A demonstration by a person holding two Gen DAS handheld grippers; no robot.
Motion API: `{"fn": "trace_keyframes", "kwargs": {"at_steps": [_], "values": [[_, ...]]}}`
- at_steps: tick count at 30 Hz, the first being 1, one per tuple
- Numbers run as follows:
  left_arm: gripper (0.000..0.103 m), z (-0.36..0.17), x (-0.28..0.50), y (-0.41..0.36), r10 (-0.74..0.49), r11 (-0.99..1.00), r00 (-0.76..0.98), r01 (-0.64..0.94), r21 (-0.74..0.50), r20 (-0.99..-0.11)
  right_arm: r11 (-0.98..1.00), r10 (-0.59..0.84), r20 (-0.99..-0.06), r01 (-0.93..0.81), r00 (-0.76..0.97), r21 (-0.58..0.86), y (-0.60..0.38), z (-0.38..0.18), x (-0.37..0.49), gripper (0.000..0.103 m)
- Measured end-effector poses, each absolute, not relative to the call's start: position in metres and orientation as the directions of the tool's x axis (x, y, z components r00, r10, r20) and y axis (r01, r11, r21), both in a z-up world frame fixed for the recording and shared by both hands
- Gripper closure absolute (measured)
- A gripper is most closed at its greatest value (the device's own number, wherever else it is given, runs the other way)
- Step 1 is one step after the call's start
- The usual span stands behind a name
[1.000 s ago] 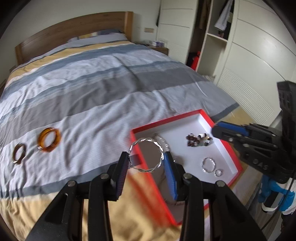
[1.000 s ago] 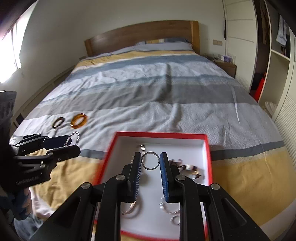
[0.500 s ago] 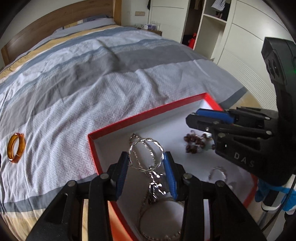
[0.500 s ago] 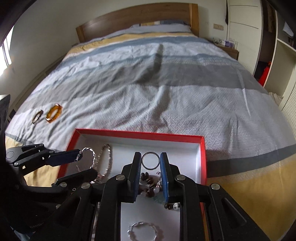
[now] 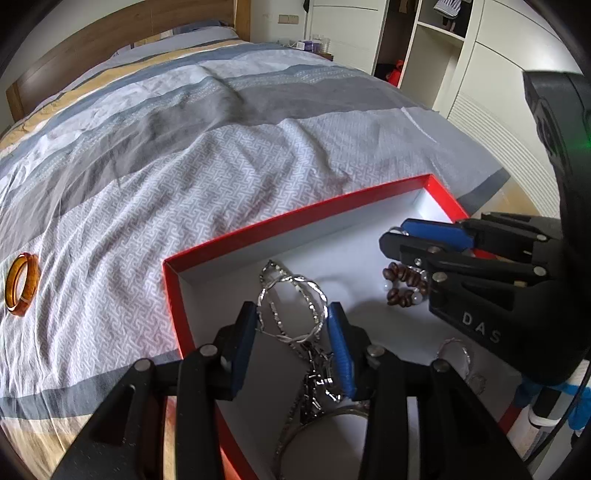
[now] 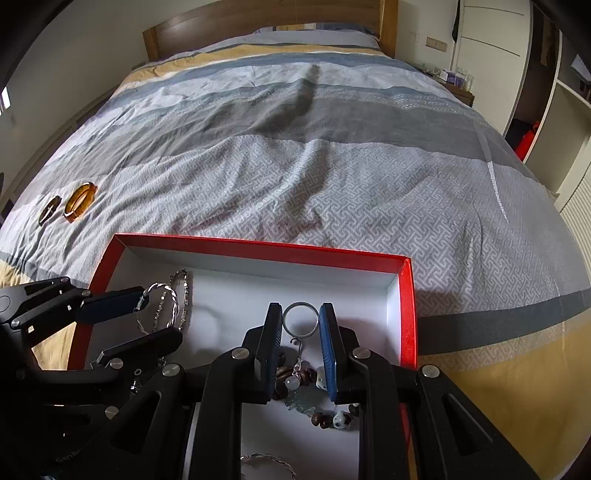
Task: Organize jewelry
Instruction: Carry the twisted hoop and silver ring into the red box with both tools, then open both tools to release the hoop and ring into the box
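Observation:
A red box with a white inside (image 5: 295,218) (image 6: 258,248) lies on the bed. My left gripper (image 5: 291,325) (image 6: 140,317) is shut on a twisted silver bangle (image 5: 295,310) (image 6: 162,295) and holds it low over the box's left part, above a silver chain (image 5: 314,376). My right gripper (image 6: 301,321) (image 5: 395,240) is shut on a thin silver ring (image 6: 301,319), held over a brown bead bracelet (image 6: 291,374) (image 5: 402,288) in the box. An amber bangle (image 5: 22,282) (image 6: 79,201) and a dark bangle (image 6: 50,208) lie on the bedspread at left.
The striped grey, white and yellow bedspread (image 6: 314,166) stretches back to a wooden headboard (image 6: 266,14). White wardrobes and open shelves (image 5: 443,55) stand at the right. More silver rings (image 5: 456,354) lie in the near part of the box.
Both grippers have moved forward and down over the box, each still holding its piece. The left gripper came from the bedspread side across the box's red edge.

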State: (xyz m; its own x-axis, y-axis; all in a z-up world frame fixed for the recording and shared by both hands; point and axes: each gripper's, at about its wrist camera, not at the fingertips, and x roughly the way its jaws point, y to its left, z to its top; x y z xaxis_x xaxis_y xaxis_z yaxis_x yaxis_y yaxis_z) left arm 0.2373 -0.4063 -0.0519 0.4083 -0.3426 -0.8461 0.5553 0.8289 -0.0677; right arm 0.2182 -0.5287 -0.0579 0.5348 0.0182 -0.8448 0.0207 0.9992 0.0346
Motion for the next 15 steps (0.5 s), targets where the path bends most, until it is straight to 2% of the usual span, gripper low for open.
{"fn": "trace_keyframes", "kwargs": {"at_steps": [7, 11, 15], "values": [[0.066, -0.0546, 0.2362, -0.4104, -0.32, 0.825, 0.417, 0.564, -0.034, -0.851, 1.0, 0.009, -0.849, 0.015, 0.528, 0.02, -0.5248, -0.0565, 0.2201, 0.08], [0.066, -0.0527, 0.2355, -0.4097, -0.329, 0.827, 0.414, 0.56, -0.047, -0.849, 0.999, 0.009, -0.852, 0.023, 0.524, 0.024, -0.5251, -0.0557, 0.2197, 0.07], [0.066, -0.0489, 0.2332, -0.4071, -0.339, 0.823, 0.407, 0.565, -0.058, -0.848, 0.999, 0.002, -0.846, 0.036, 0.533, 0.026, -0.5274, -0.0494, 0.2158, 0.07]]}}
